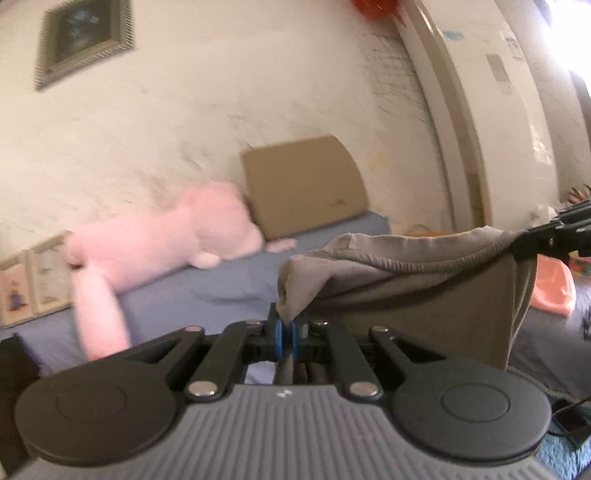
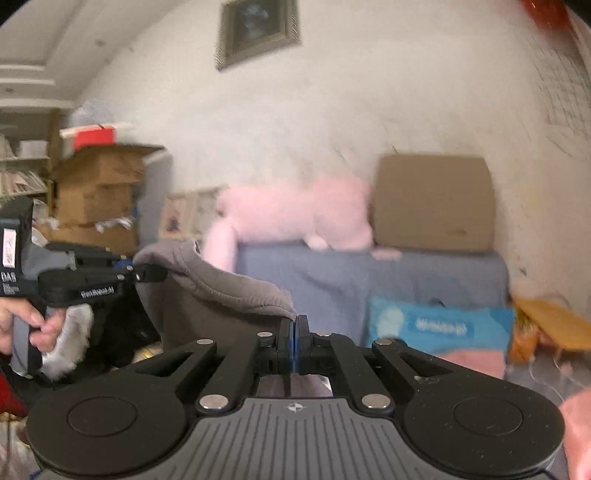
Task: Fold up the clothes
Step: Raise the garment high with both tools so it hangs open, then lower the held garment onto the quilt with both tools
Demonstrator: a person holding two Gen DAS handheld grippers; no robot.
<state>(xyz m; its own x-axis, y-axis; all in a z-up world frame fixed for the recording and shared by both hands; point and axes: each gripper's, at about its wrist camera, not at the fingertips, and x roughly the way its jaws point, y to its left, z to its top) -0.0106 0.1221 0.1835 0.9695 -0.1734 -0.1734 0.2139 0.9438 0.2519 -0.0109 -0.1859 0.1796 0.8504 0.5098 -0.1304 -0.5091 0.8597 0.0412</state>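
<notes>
The left gripper (image 1: pixel 287 334) pinches a corner of the grey ribbed-hem fabric garment (image 1: pixel 424 288) between its blue pads. The cloth stretches toward three o'clock, where the black right gripper (image 1: pixel 524 242) clamps its other corner. At ten o'clock a fluffy pink plush toy (image 1: pixel 166 240) lies on the blue-sheeted bed (image 1: pixel 229 288), beside a brown cardboard sheet (image 1: pixel 306 188) leaning against the wall.

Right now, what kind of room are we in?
Probably a lived-in bedroom or living room at home: a pink plush toy lies on a blue-covered bed or couch, a framed picture hangs on the wall, and cardboard boxes are stacked in one corner.
</notes>
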